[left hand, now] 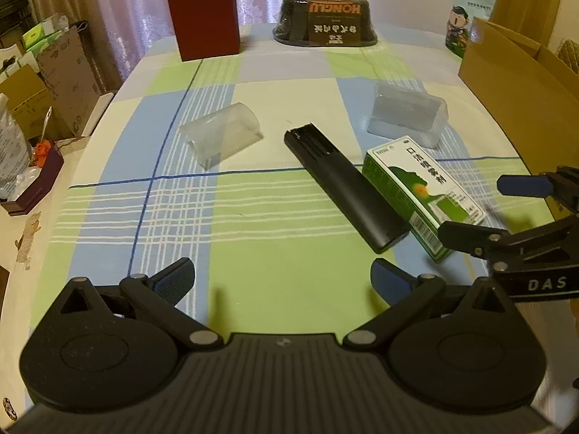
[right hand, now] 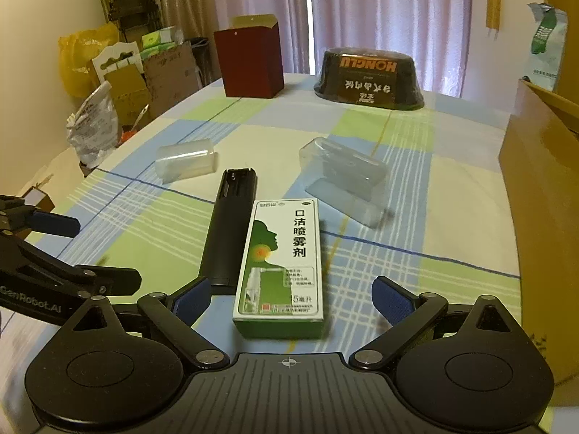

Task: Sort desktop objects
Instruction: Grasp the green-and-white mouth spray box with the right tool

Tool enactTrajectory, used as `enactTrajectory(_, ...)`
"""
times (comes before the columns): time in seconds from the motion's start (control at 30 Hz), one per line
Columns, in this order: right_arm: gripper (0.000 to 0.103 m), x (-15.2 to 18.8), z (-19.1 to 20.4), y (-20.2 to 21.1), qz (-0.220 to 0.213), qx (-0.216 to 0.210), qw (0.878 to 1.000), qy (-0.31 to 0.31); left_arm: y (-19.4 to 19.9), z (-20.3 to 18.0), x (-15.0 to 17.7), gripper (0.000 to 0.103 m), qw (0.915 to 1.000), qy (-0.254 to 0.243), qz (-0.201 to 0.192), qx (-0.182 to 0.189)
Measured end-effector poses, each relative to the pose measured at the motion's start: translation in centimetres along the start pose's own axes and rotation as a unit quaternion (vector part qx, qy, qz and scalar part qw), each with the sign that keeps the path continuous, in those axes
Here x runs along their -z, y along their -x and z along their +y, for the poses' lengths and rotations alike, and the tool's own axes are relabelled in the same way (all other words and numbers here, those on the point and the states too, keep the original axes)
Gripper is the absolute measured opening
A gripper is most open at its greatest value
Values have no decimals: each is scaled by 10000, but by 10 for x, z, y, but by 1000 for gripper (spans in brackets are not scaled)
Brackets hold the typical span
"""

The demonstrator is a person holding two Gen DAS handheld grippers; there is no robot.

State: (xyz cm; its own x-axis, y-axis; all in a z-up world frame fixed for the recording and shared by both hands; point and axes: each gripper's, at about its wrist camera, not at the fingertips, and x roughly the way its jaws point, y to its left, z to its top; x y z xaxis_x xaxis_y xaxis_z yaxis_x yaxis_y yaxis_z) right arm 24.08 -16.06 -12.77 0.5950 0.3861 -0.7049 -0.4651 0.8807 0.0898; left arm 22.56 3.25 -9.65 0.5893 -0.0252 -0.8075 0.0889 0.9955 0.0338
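Left gripper [left hand: 282, 282]: jaws apart, over bare cloth near the table's [left hand: 253, 260] near edge.
Black remote [right hand: 228, 231]: flat, mid-table, long axis toward the far edge.
Green spray box [right hand: 280, 264]: touching the remote's right side, parallel.
Right gripper [right hand: 291, 298]: jaws apart, straddling the box's near end; nearer claw.
Cardboard box [right hand: 535, 217]: right edge.

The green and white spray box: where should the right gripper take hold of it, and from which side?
Probably across its two long sides near the near end, coming from above. The spray box lies flat, lengthwise between the open fingers of the right gripper. The black remote lies close along its left side, so that finger has little room.
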Motion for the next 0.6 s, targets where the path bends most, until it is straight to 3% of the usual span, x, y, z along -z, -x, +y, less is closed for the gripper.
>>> enactTrajectory(0.13, 97, -4, 1, -11, 106, 11, 9999, 4, 0, 3, -1, 102, 10000, 76, -21, -51)
enactTrajectory(0.2, 83, -7, 1, -17, 171, 21, 9998, -38, 0, 4, -2, 102, 9999, 116, -35, -80)
enactTrajectory(0.33, 78, -11, 4, -28, 252, 88, 9996, -68, 2, 8, -3, 102, 9995, 239, -99, -198)
enactTrajectory(0.47, 55, -11, 3, -35, 386, 189, 9990, -120, 3, 14, -4, 102, 9989, 390, -139, -235)
enactTrajectory(0.6, 55, -5, -4, -23, 430, 299, 9983, -247, 2, 15, -5, 102, 9988, 437, -122, -198)
